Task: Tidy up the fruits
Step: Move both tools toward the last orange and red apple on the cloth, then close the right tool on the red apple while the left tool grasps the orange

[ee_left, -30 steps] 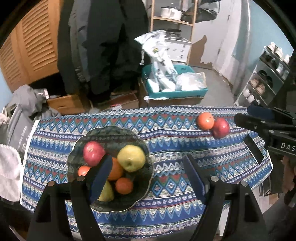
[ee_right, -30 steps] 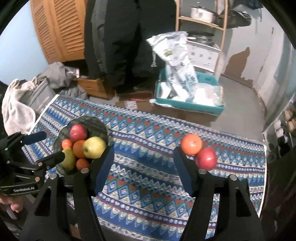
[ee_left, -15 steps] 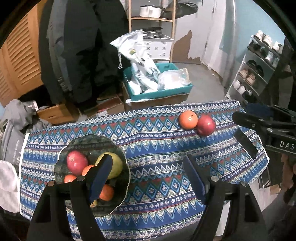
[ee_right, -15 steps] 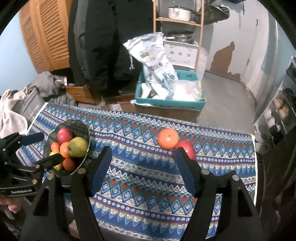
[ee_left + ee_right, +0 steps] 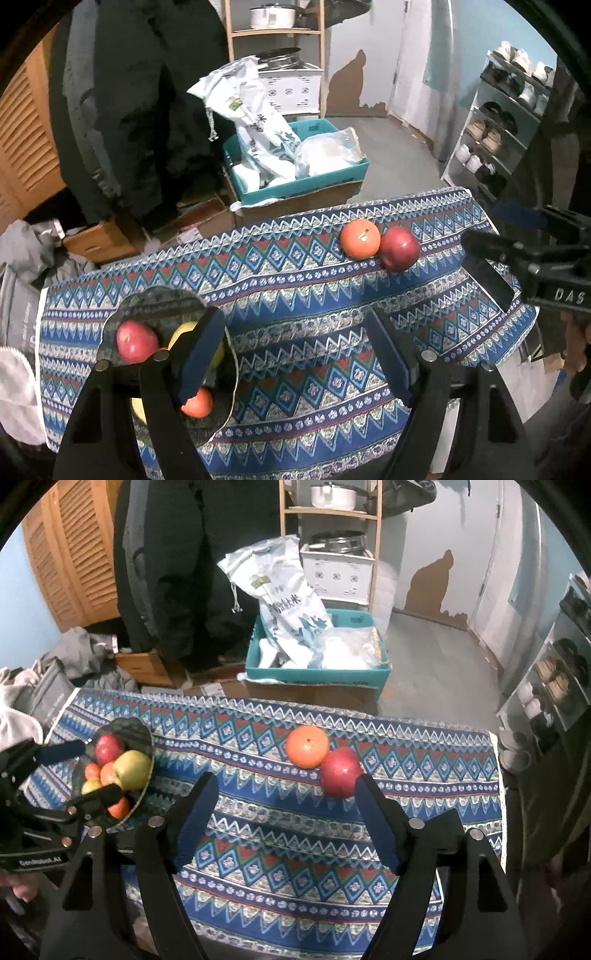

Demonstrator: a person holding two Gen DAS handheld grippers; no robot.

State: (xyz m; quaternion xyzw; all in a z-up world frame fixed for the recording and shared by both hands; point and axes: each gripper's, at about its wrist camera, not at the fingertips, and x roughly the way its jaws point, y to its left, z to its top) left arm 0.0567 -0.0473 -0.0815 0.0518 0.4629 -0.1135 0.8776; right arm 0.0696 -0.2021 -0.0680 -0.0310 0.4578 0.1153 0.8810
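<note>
Right gripper (image 5: 284,812) hangs over the patterned cloth (image 5: 280,834), jaws opening with nothing between them, while the left gripper (image 5: 295,354) gapes empty near the fruit bowl (image 5: 147,301). The orange (image 5: 307,747) and red apple (image 5: 340,772) sit touching — nudge one and the other likely rolls toward the table's far edge.

We see each gripper (image 5: 284,816) built of black plastic arms, blue finger pads (image 5: 194,821), round silver screws and white lettering.
</note>
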